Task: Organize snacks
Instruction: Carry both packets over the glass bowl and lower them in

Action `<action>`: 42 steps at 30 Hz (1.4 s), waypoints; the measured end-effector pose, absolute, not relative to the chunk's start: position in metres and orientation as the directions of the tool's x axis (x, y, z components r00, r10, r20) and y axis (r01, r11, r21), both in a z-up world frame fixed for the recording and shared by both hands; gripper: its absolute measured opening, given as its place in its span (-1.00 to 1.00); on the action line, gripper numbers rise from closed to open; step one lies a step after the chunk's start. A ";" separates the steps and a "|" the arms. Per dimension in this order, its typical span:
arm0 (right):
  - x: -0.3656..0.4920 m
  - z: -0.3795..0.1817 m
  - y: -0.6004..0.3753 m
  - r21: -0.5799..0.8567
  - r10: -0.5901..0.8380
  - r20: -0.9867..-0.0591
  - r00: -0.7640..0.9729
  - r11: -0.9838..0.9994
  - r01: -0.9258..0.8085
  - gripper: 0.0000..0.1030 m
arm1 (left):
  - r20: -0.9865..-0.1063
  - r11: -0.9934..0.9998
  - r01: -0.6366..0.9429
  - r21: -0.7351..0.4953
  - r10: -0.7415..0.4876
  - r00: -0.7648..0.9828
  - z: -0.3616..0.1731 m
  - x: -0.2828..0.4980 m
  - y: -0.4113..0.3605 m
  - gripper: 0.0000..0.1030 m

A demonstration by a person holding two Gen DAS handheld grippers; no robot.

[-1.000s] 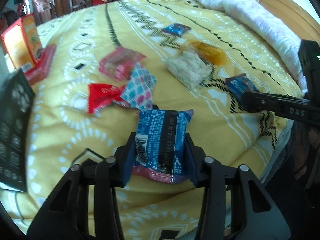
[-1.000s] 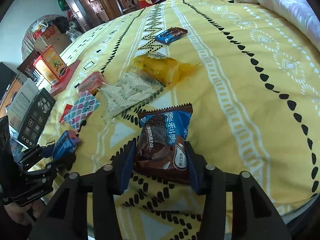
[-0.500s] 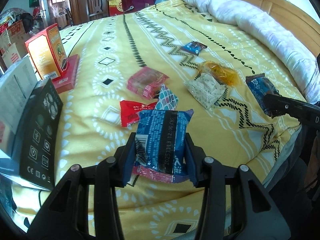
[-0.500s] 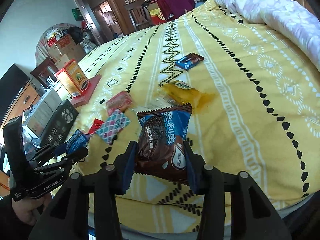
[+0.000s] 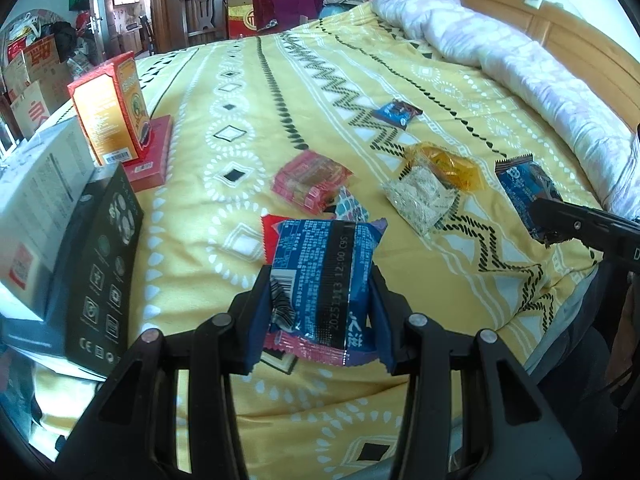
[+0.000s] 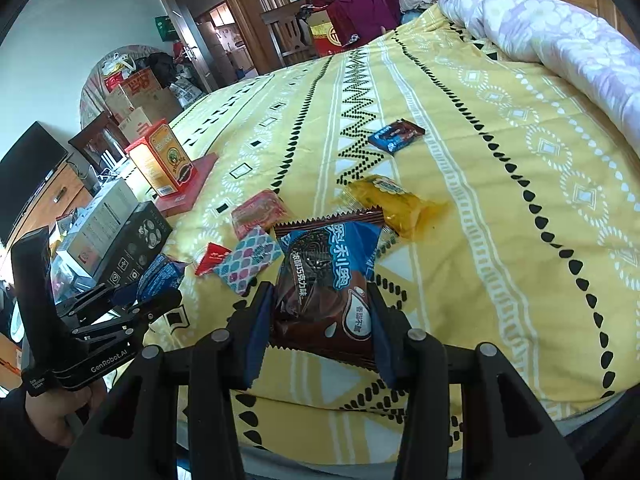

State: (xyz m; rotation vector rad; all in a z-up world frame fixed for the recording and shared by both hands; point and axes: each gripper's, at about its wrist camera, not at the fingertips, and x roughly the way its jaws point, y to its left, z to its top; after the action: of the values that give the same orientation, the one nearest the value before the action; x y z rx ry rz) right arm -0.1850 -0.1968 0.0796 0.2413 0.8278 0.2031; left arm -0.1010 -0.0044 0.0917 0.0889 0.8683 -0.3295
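Two handheld grippers hung above a bed covered in a yellow patterned quilt (image 5: 224, 208), each clamped on a snack. The left gripper (image 5: 320, 296) had its fingers closed on a blue packet (image 5: 324, 280), held upright off the quilt with its printed back and barcode facing the camera. The right gripper (image 6: 320, 308) had its fingers closed on a brown and blue biscuit packet (image 6: 328, 280), also lifted clear of the quilt.

More snacks lay loose on the quilt beyond them: a pink pack (image 5: 310, 180), a red wrapper (image 6: 212, 258) touching a diamond-print packet (image 6: 252, 260), a clear bag of pale crumbly pieces (image 5: 420, 196) overlapping an orange bag (image 5: 448, 164), and a small blue packet (image 5: 396, 112) further up the bed, well apart from the rest.

At the left edge of the bed an orange box (image 5: 110, 108) stood upright on a flat red box (image 5: 154, 152), near a black box (image 5: 102, 272) and a white box (image 5: 36, 208). A lilac duvet (image 5: 500, 52) was bunched by the wooden headboard.
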 end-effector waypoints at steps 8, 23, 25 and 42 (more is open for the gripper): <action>-0.173 0.116 -0.168 0.275 0.307 -0.657 0.689 0.948 -0.160 -0.07 | -0.685 0.972 0.212 -0.101 -0.223 0.694 0.144 -0.095 0.056 -0.12; -0.117 0.245 0.027 0.350 0.653 -0.447 0.611 0.756 -0.552 -0.07 | -0.498 0.964 -0.228 -0.136 0.132 0.857 0.253 -0.126 0.292 -0.12; -0.115 0.258 0.065 0.361 0.703 -0.433 0.564 0.709 -0.606 -0.07 | -0.509 0.946 -0.288 -0.146 0.178 0.842 0.251 -0.133 0.322 -0.12; -0.142 0.256 0.270 0.348 0.817 -0.497 0.291 0.495 -0.796 -0.07 | -0.598 0.872 -0.476 -0.117 0.320 0.734 0.217 -0.132 0.385 -0.12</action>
State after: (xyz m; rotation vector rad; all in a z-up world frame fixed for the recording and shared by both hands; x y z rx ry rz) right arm -0.1422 0.2699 0.2563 0.0357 0.6854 1.0758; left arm -0.1323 0.3846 0.2165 -0.2713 0.6030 0.4434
